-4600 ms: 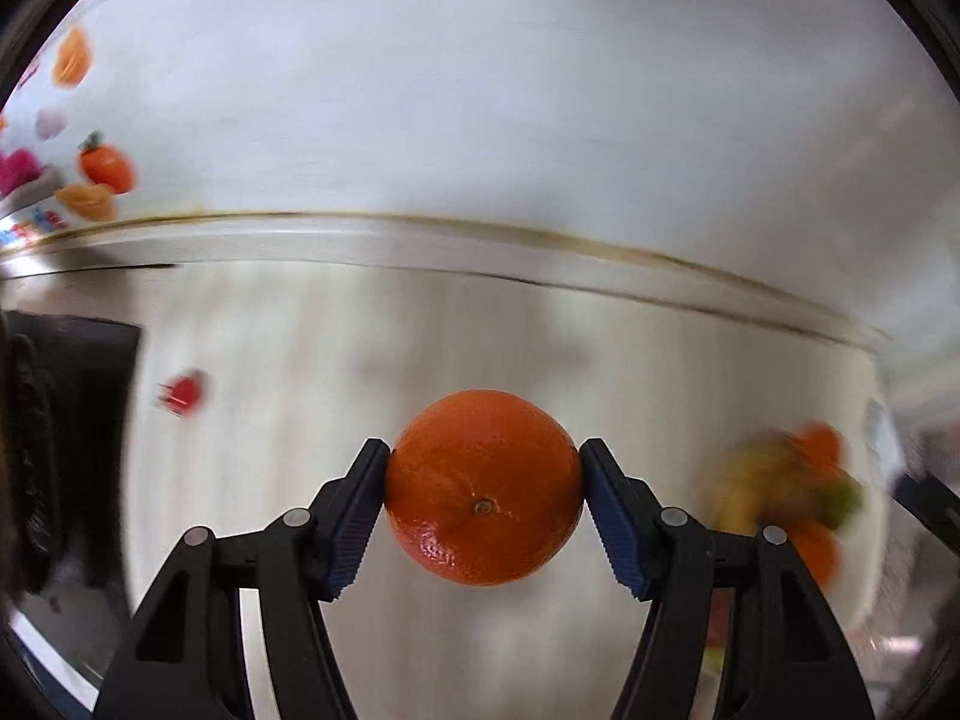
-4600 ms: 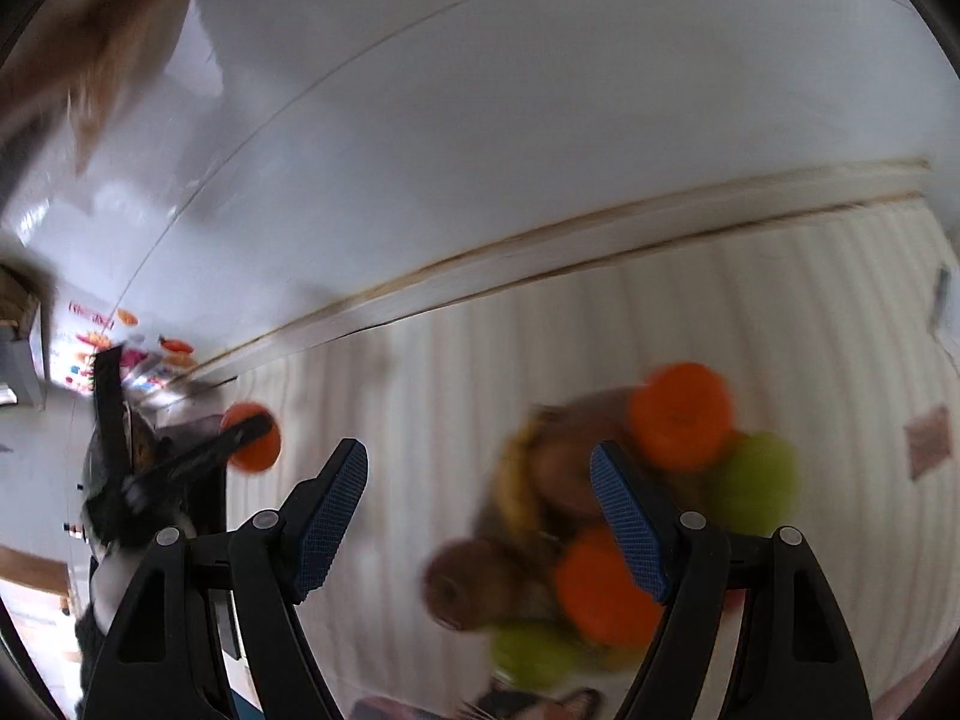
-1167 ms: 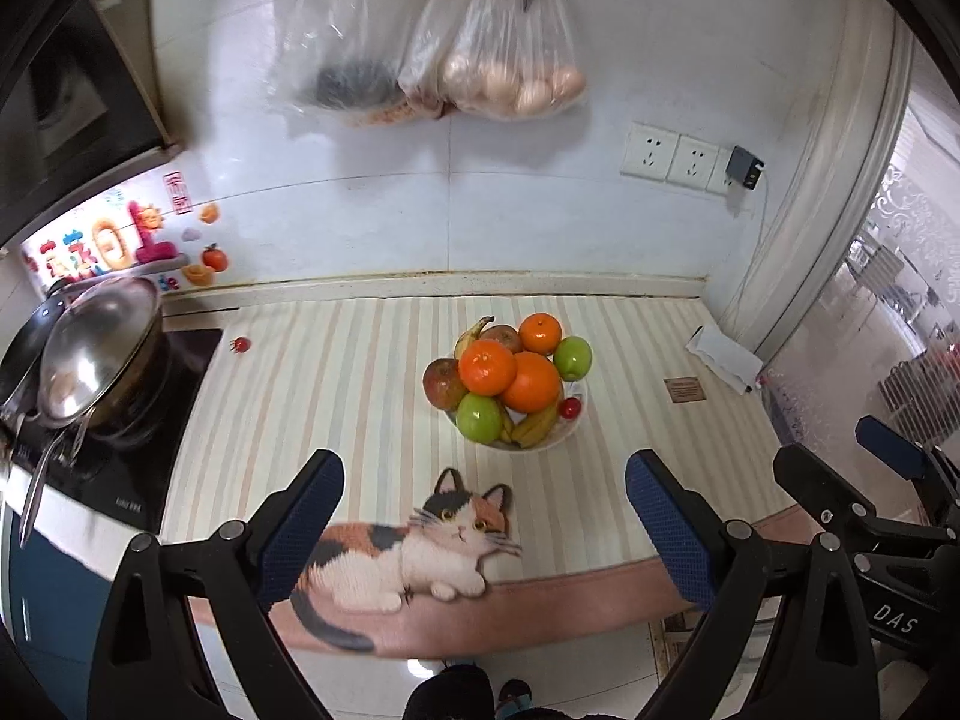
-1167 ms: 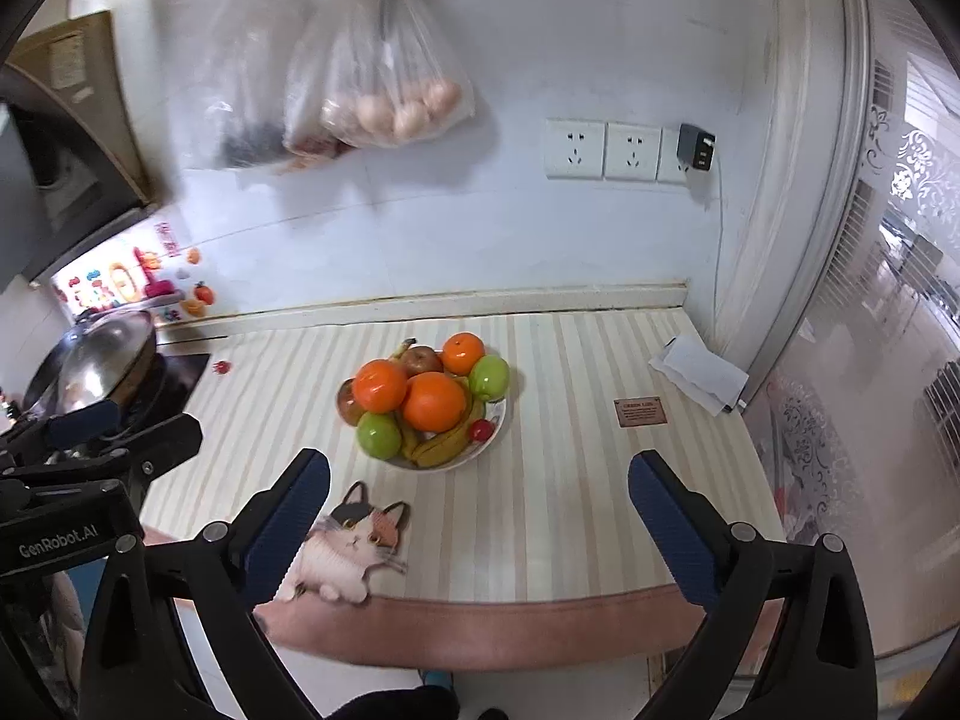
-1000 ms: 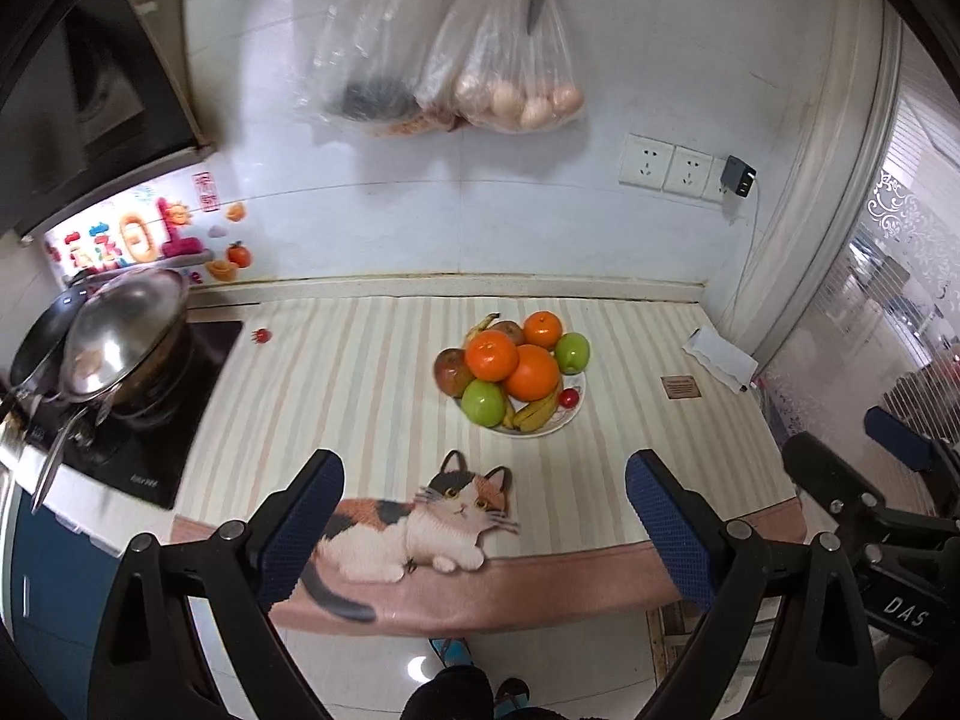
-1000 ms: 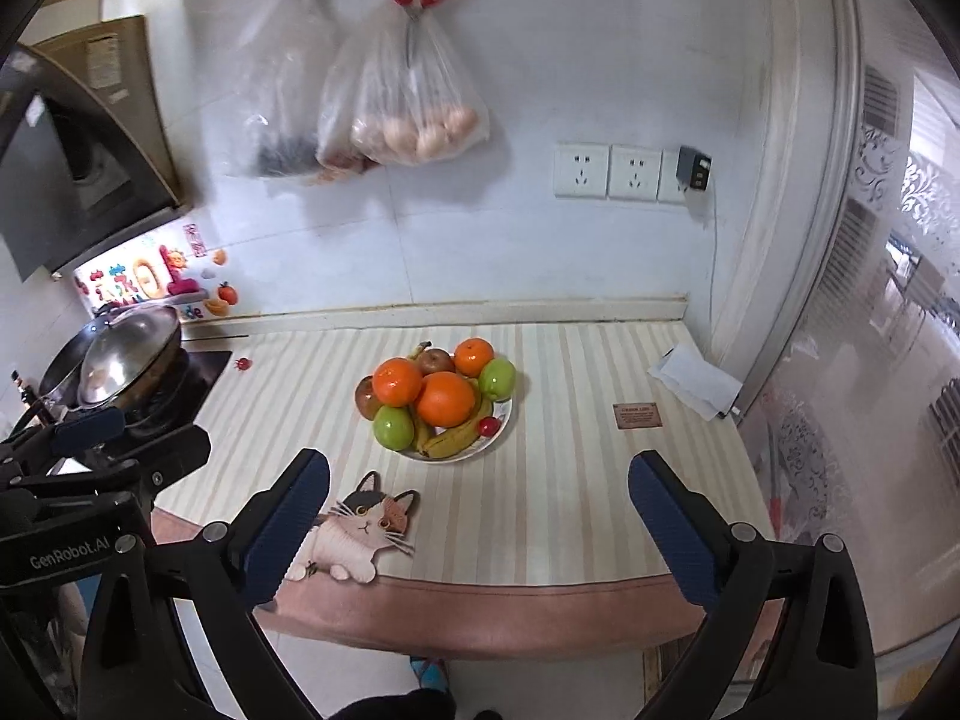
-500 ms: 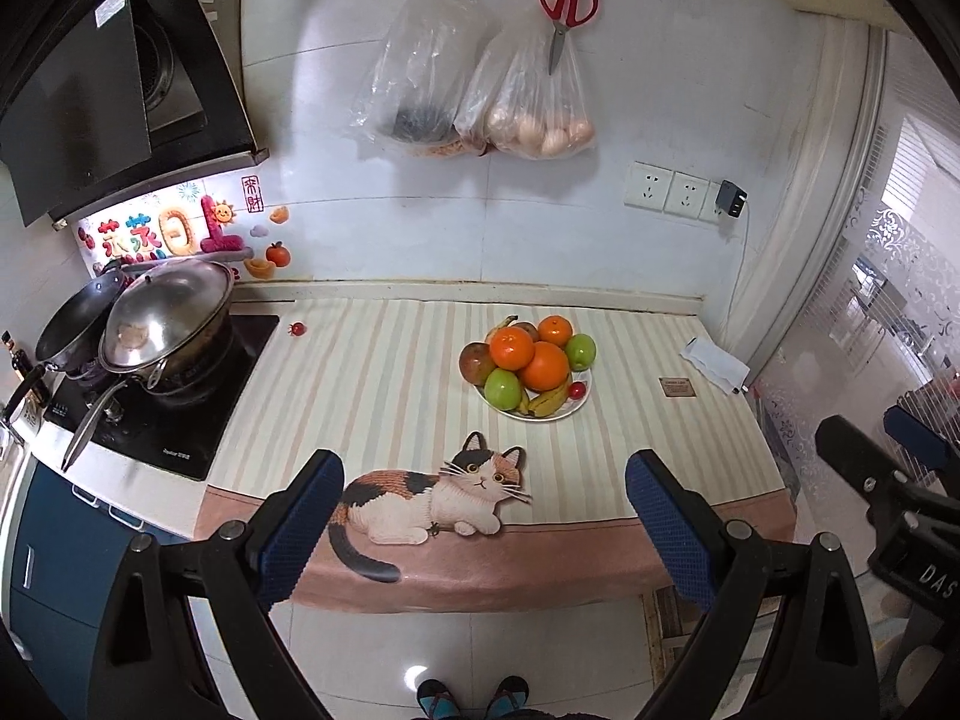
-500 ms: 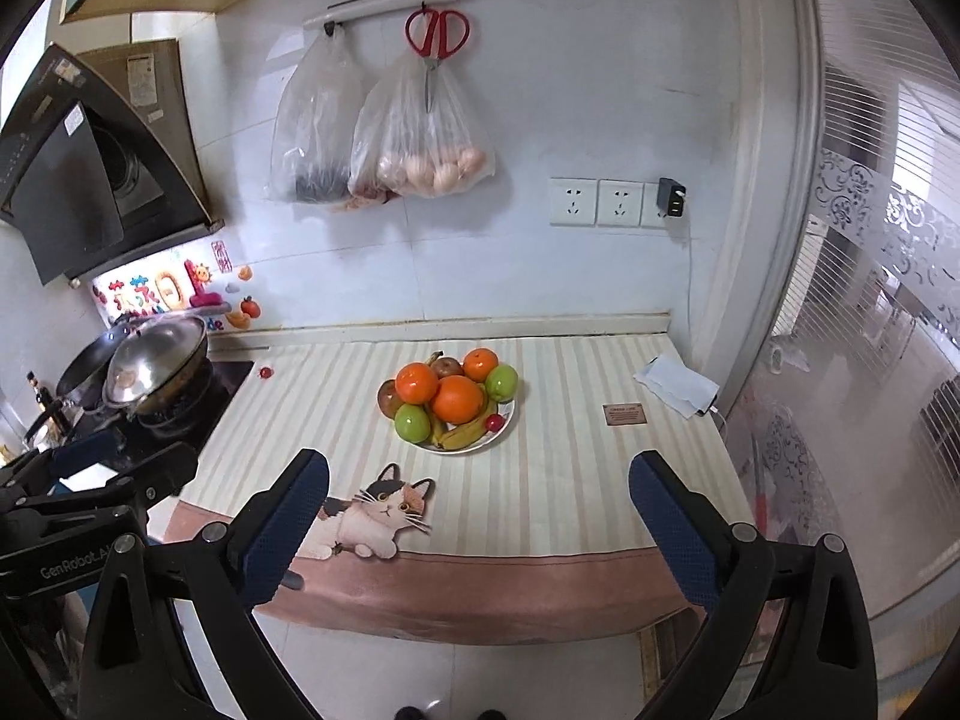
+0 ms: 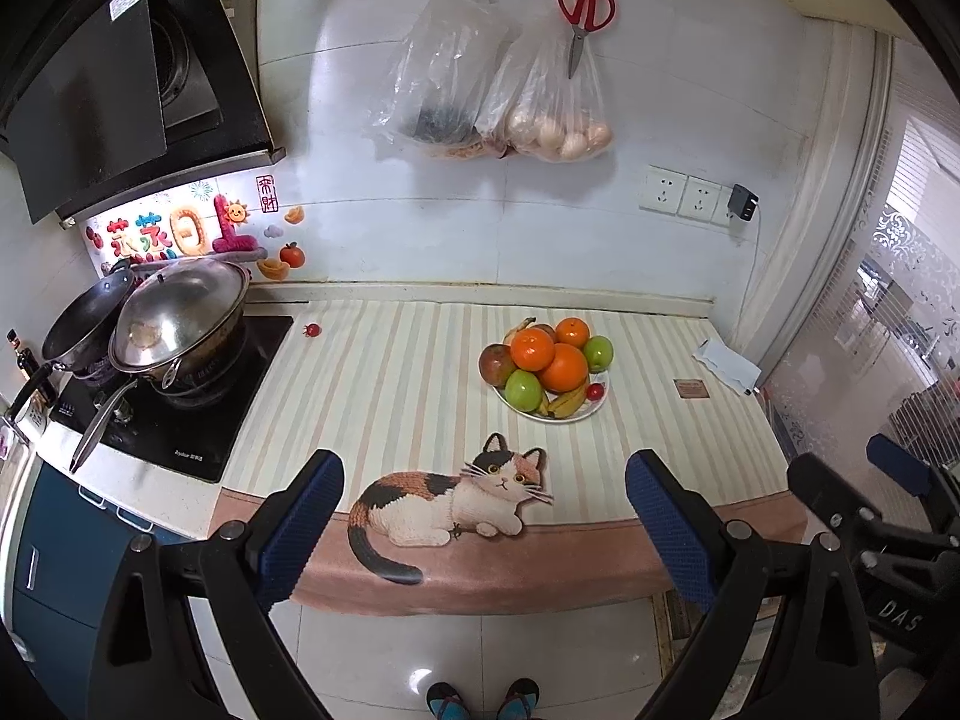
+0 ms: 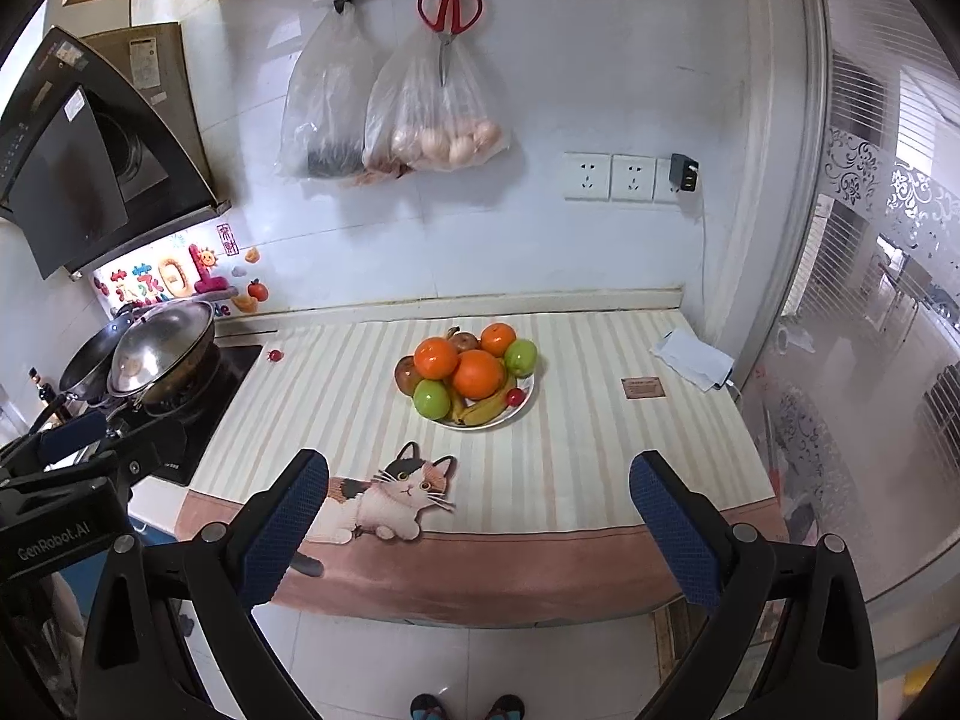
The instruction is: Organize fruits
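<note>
A white plate (image 9: pixel 585 413) (image 10: pixel 523 407) on the striped counter holds a pile of fruit: three oranges (image 9: pixel 562 367) (image 10: pixel 477 373), two green apples (image 9: pixel 522 390) (image 10: pixel 431 398), a red apple (image 9: pixel 497 361), bananas (image 9: pixel 564 402) (image 10: pixel 483 412) and a small red fruit (image 9: pixel 594 391). A small red fruit (image 9: pixel 312 330) (image 10: pixel 275 355) lies alone by the stove. My left gripper (image 9: pixel 483 510) is open and empty, well back from the counter edge. My right gripper (image 10: pixel 477 507) is open and empty too, equally far back.
A stove (image 9: pixel 180 414) with two pans (image 9: pixel 180 312) stands at the left. A cat-print mat (image 9: pixel 456 498) covers the counter front. White paper (image 10: pixel 693 357) and a small brown card (image 10: pixel 642 387) lie at the right. Bags and scissors (image 10: pixel 449 9) hang on the wall.
Both grippers have pulled back and up from the counter, so the fruit plate looks smaller. The orange once held by the left gripper is out of its jaws.
</note>
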`<state>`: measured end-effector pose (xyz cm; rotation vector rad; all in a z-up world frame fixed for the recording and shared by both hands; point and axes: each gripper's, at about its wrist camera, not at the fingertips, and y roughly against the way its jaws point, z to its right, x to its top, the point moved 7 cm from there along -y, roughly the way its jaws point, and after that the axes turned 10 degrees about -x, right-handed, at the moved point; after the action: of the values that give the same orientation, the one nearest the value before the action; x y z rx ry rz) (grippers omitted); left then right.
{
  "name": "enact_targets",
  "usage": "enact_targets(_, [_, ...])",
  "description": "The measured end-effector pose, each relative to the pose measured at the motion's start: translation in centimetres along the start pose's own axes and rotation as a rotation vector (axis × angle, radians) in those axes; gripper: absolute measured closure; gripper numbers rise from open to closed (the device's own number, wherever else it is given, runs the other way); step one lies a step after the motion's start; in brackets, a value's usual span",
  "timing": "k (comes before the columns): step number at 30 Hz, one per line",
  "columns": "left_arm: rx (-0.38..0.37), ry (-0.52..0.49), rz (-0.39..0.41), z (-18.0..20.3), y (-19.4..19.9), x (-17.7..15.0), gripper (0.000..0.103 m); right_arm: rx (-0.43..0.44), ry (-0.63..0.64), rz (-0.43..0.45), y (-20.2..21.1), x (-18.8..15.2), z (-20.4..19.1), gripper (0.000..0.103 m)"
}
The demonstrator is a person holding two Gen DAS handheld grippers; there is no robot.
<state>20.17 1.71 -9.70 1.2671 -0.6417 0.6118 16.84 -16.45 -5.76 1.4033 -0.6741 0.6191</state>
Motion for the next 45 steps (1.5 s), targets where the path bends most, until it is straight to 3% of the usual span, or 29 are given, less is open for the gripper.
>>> enact_targets(23, [0.056, 0.014, -0.095, -1.8, -6.9, -0.7, 0.007, -0.033, -0.022, -0.060, -8.1, 0.4, -0.4, 0.001])
enact_targets(45, [0.054, -0.006, -0.073, -0.8, -6.3, -0.6, 0.003, -0.040, -0.018, -0.070, -8.1, -0.4, -0.5, 0.001])
